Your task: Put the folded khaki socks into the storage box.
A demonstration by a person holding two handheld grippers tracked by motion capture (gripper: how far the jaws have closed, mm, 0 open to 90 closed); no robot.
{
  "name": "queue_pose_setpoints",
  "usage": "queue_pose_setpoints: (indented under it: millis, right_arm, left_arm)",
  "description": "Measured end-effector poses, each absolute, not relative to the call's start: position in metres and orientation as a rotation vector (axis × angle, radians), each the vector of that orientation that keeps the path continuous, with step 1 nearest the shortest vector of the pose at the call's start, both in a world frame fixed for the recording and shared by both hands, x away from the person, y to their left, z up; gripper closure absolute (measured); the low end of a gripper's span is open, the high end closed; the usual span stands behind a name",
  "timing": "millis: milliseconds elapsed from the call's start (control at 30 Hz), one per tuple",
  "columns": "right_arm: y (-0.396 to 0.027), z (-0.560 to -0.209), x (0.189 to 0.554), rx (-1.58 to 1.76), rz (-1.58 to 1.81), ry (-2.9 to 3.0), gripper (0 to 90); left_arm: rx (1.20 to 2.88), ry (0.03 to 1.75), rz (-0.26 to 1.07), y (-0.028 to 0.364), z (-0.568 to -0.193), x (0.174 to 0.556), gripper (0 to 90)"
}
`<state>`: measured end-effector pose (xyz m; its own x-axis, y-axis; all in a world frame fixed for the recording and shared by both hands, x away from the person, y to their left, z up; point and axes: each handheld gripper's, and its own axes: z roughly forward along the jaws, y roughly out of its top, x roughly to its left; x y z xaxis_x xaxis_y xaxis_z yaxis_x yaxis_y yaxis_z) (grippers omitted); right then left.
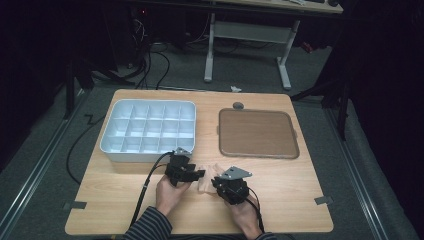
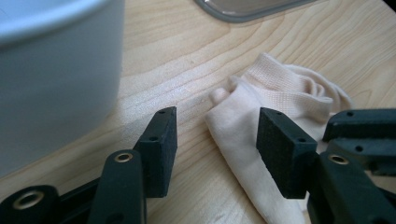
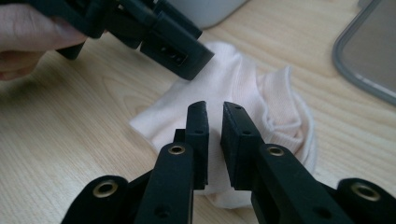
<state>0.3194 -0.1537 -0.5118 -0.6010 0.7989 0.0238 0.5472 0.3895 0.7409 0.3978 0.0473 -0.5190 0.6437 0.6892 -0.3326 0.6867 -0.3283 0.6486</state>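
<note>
White compartment box (image 1: 148, 131) with bare cells, brown tray (image 1: 258, 133) bare, left gripper (image 2: 217, 135) agape, right gripper (image 3: 214, 126) nearly closed (gripping nothing) over pale sock (image 3: 243, 93)

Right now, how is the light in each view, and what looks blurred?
High view: dim, room dark beyond the table. Left gripper view: brighter; the white box close by is soft, the sock sharper. Right gripper view: even light, the brown tray slightly blurred.
</note>
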Motion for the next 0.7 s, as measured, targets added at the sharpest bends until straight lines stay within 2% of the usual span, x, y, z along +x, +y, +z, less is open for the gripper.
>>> queue_pose_setpoints:
  millis: [333, 700]
  right_arm:
    - [-0.1527, -0.5229, 0.3196, 1.172, 1.000, 2.336, 83.8]
    - [-0.1529, -0.5238, 0.3195, 1.159, 1.007, 2.340, 84.3]
  left_arm:
    - [2.083, 1.062, 0.008, 0.0439, -0.5229, 0.3990, 59.8]
    - [2.068, 1.031, -0.033, 0.0434, -0.5250, 0.3999, 84.4]
